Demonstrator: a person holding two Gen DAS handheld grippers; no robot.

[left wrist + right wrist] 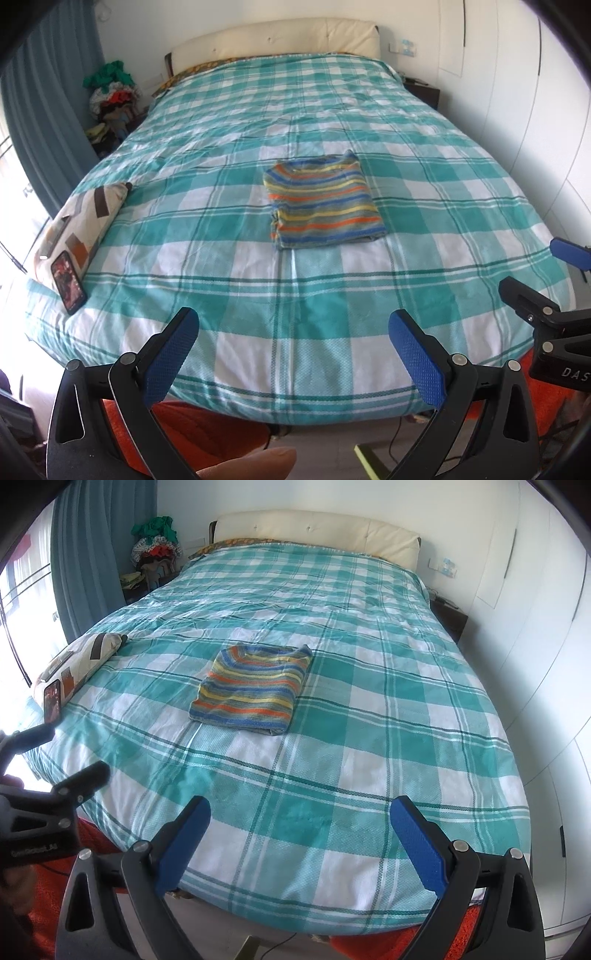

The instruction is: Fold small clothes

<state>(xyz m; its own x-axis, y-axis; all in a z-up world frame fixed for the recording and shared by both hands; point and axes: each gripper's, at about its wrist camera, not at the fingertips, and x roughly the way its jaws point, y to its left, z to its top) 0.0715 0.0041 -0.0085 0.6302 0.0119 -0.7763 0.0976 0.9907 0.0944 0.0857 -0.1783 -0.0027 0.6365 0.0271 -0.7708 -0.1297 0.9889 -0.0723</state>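
Both grippers, the left gripper (291, 354) and right gripper (301, 840), hang released at frame bottom, apparently because the striped garment (323, 201) at centre already lies folded.

Legible lettering is found on the gripper bodies only. In the left wrist view, the black body of the right gripper (532, 273) carries white capitals "DAS" at the frame's right edge; the word is cut off there. In the right wrist view, the black body of the left gripper (70, 753) bears a line of small white print, too blurred to read. The phone (68, 282) screen shows a picture, its characters too small to tell. No other readable text, numbers or signs.
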